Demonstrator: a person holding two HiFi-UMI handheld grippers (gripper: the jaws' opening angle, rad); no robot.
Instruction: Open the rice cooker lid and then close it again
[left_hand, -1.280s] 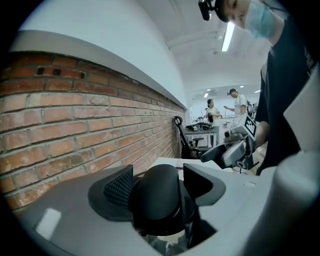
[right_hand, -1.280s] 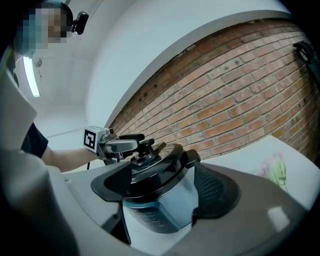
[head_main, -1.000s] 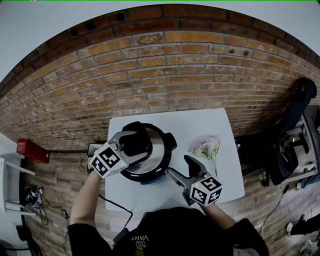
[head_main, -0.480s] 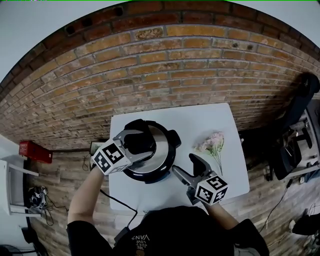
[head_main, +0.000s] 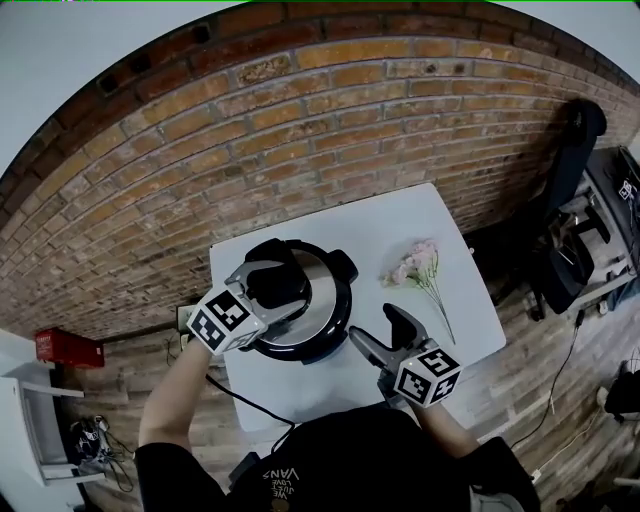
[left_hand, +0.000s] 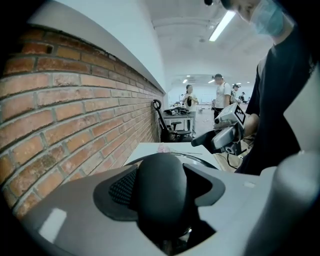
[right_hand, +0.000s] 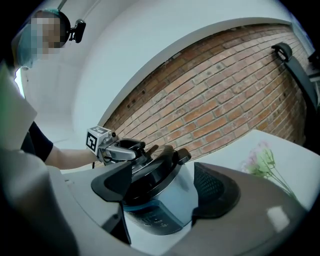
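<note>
A rice cooker (head_main: 318, 338) with a steel lid (head_main: 318, 300) stands on the white table (head_main: 440, 225); in the right gripper view it is the cooker (right_hand: 165, 210) under its lid (right_hand: 152, 167). My left gripper (head_main: 272, 290) is shut on the lid's black handle (head_main: 278, 272), which fills the space between the jaws as the handle (left_hand: 157, 170) in the left gripper view (left_hand: 161, 192). My right gripper (head_main: 375, 325) hangs open at the cooker's front right, touching nothing; its jaws (right_hand: 162, 192) frame the cooker body.
A sprig of pink flowers (head_main: 415, 268) lies on the table to the right of the cooker. A brick wall (head_main: 300, 130) runs behind the table. A black cable (head_main: 250, 405) trails off the front left edge. A red box (head_main: 68, 348) sits on the floor at left.
The head view has shifted, so the table sits a little higher and more tilted. My left gripper stays clamped on the handle; the right one has drifted slightly right.
</note>
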